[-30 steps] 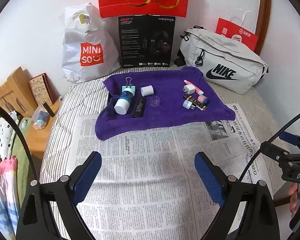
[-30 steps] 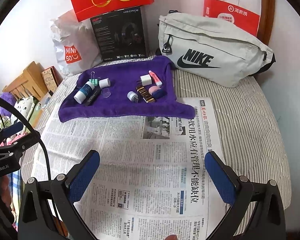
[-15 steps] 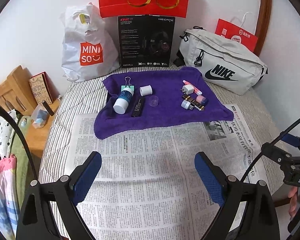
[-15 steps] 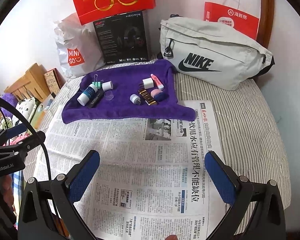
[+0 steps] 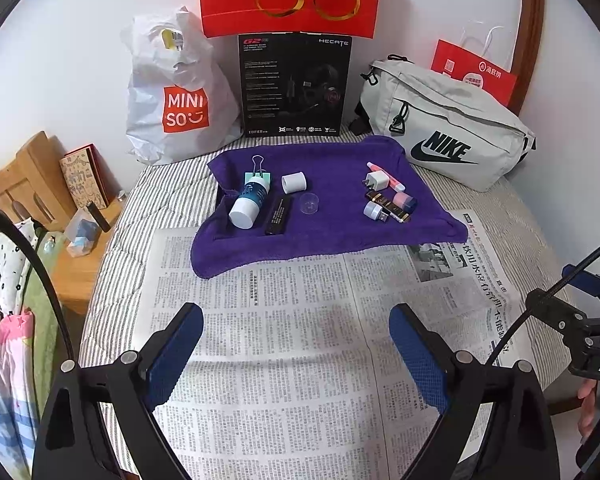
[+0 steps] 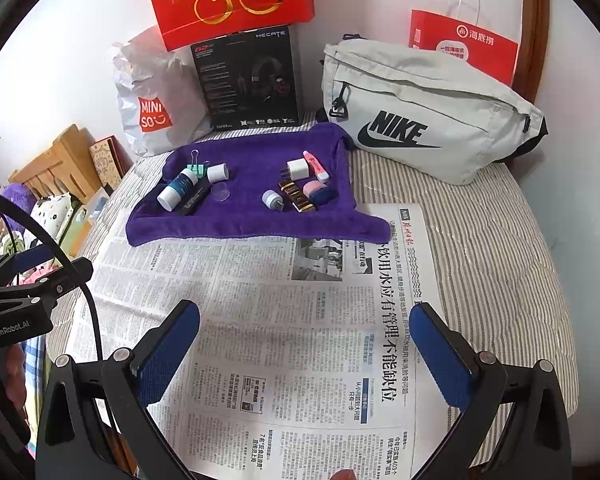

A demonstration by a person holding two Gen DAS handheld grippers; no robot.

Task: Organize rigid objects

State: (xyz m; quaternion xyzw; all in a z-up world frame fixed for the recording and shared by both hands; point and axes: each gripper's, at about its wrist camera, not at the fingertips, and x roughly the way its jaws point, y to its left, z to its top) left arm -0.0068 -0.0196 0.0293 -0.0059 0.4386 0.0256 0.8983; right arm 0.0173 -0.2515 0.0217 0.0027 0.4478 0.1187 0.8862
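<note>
Towel (image 5: 332, 220) items lie beyond both wide-open, empty grippers.

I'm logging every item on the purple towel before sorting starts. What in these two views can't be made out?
- Green binder clip: left wrist view, mostly hidden behind the white-capped teal bottle.
- Black and gold bar: right wrist view, lettering too small to read.
- Flat black stick: left wrist view, print too small.
- Grey Nike waist bag: closed, contents hidden.
- Both tongs, left and right: bodies cut off by the bottom edge.
</note>
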